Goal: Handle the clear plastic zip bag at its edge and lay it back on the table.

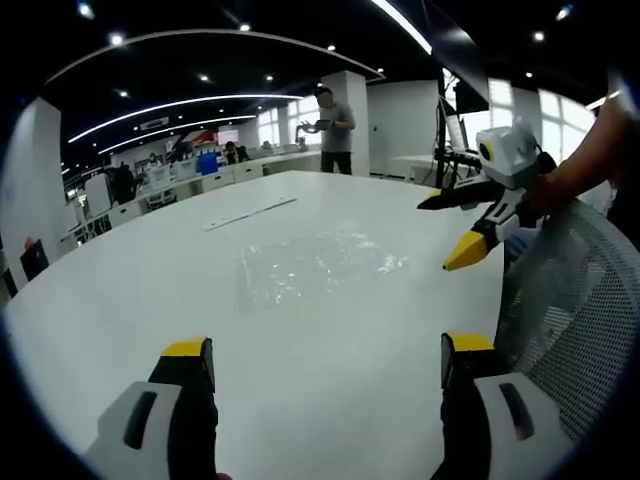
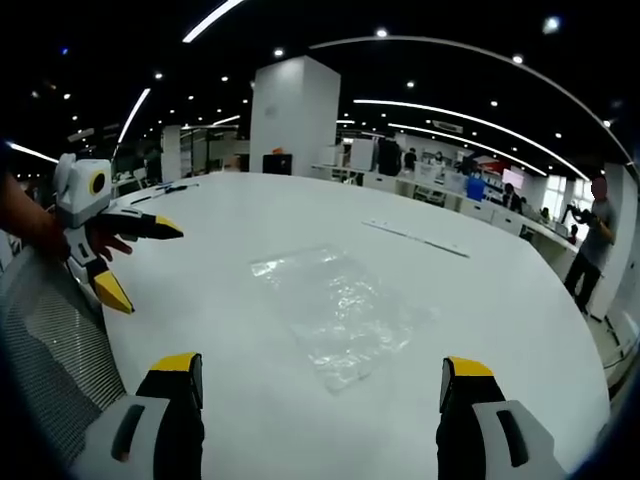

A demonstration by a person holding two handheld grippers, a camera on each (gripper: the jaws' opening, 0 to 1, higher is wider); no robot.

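The clear plastic zip bag (image 1: 310, 265) lies flat and crinkled on the white table (image 1: 130, 290), with nothing touching it. In the left gripper view, my left gripper (image 1: 325, 350) stands open just short of the bag's near edge, nothing between its yellow-tipped jaws. My right gripper (image 1: 440, 233) hovers open beside the bag's right edge, held by a hand. In the right gripper view, the bag (image 2: 340, 310) lies ahead of my open right gripper (image 2: 320, 368). There my left gripper (image 2: 148, 266) hangs open off the bag's left side, above the table (image 2: 520, 300).
A grey mesh chair back (image 1: 570, 320) (image 2: 50, 340) stands at the table's edge beside the grippers. A thin pale strip (image 1: 250, 212) (image 2: 415, 238) lies on the table beyond the bag. A person (image 1: 335, 125) (image 2: 590, 240) stands past the far edge. Desks fill the room behind.
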